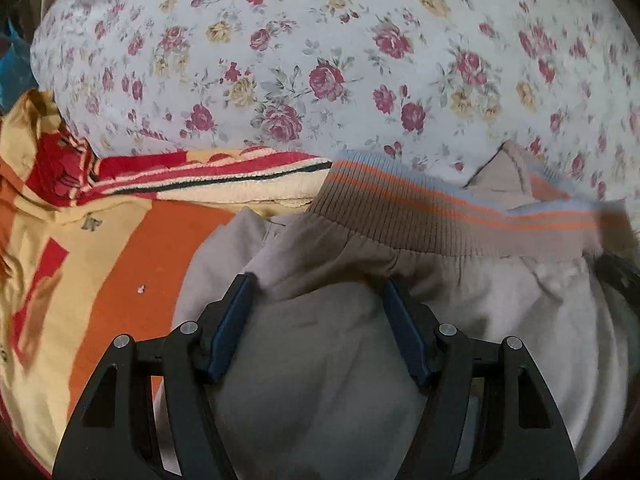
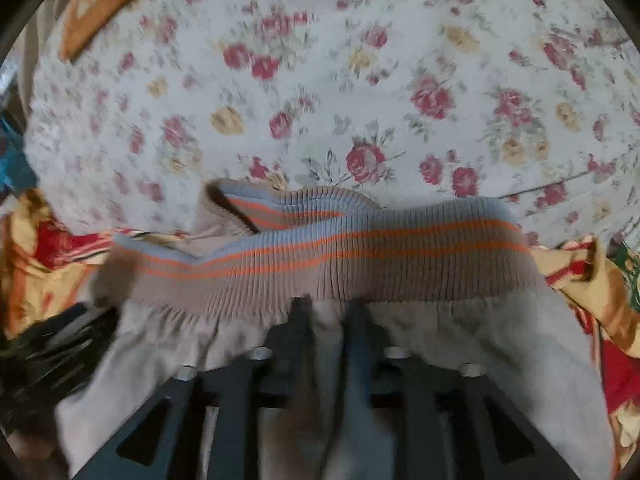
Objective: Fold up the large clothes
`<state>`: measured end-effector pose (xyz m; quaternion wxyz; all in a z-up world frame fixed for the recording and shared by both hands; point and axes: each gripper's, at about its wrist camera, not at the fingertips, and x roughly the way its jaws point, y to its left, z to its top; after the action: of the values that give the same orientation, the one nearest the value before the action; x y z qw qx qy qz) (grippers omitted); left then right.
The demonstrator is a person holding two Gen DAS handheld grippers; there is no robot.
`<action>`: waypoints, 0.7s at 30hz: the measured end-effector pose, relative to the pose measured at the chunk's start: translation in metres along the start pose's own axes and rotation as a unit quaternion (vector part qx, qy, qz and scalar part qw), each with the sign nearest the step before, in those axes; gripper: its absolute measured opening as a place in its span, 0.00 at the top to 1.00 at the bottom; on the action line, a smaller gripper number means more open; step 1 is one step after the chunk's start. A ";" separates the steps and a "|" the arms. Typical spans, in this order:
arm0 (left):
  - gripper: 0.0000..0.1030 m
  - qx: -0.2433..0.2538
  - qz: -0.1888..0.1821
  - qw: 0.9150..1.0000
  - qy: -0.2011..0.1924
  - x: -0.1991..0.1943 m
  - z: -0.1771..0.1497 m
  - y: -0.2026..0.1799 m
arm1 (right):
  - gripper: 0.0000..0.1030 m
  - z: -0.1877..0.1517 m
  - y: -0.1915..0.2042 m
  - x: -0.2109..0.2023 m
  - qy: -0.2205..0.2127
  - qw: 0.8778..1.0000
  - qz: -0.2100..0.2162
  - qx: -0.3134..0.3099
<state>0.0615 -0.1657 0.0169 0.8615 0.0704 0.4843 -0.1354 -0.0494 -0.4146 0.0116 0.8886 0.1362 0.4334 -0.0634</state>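
Observation:
A beige garment (image 1: pixel 328 360) with a ribbed hem band (image 1: pixel 440 220) striped orange and light blue lies on the bed. In the left wrist view my left gripper (image 1: pixel 318 284) is open, its jaws wide apart over the beige cloth just below the band. In the right wrist view the same garment (image 2: pixel 500 360) and band (image 2: pixel 340 264) show, blurred. My right gripper (image 2: pixel 328 304) has its jaws close together with a fold of beige cloth pinched between them, just under the band.
A white bedsheet with red and yellow roses (image 1: pixel 320 60) covers the far half of both views (image 2: pixel 320 100). A red, orange and yellow blanket (image 1: pixel 80 240) lies to the left, and also shows at the right (image 2: pixel 600 300).

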 end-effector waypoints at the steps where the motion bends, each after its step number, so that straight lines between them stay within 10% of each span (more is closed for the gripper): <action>1: 0.34 -0.005 -0.008 1.000 0.005 -0.002 0.001 0.003 | 0.51 -0.004 -0.007 -0.017 -0.003 1.000 0.010 0.000; 10: 0.24 0.002 -0.014 1.000 0.007 -0.016 -0.019 0.032 | 0.45 -0.070 -0.083 -0.051 -0.020 0.994 -0.101 -0.020; 15: 0.24 -0.061 -0.069 0.995 0.028 -0.036 -0.012 0.054 | 0.45 -0.068 -0.098 -0.077 -0.025 0.996 -0.082 0.024; 21: 0.24 -0.025 -0.093 0.995 0.004 -0.096 -0.034 0.082 | 0.38 -0.083 -0.060 -0.125 -0.040 0.999 -0.025 -0.021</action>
<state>0.0111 -0.0626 0.0798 0.8450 0.0042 0.4950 -0.2022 -0.2029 -0.4475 0.0497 0.9061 0.1035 0.4019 -0.0820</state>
